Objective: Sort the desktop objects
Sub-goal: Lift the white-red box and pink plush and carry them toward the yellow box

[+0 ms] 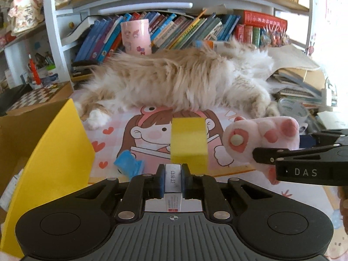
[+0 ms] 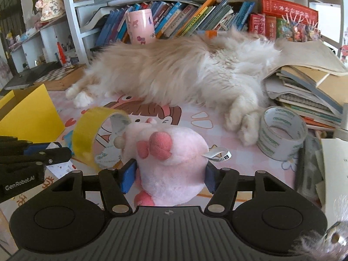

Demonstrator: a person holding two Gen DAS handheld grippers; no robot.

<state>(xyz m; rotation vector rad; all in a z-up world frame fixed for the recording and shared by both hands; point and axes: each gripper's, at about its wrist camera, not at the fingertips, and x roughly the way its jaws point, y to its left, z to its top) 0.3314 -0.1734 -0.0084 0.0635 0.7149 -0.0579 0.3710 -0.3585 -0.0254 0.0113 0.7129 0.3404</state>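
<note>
The sorting is looking only partly done: both grippers are carrying loads, while a yellow tape roll (image 1: 188, 144), a clear tape roll (image 2: 282, 133) and a blue clip (image 1: 128, 165) are lying on the desk mat (image 1: 113, 143). The left gripper (image 1: 172, 180) is clamping a staple box (image 1: 173, 183) upright between its pads. The right gripper (image 2: 168, 175) is squeezing a pink plush toy (image 2: 167, 152), with the yellow box (image 1: 56, 152) standing open at the left.

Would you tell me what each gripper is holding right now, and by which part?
The left gripper clamps a small staple box across its narrow sides; the right gripper squeezes the pink plush toy around its body.
</note>
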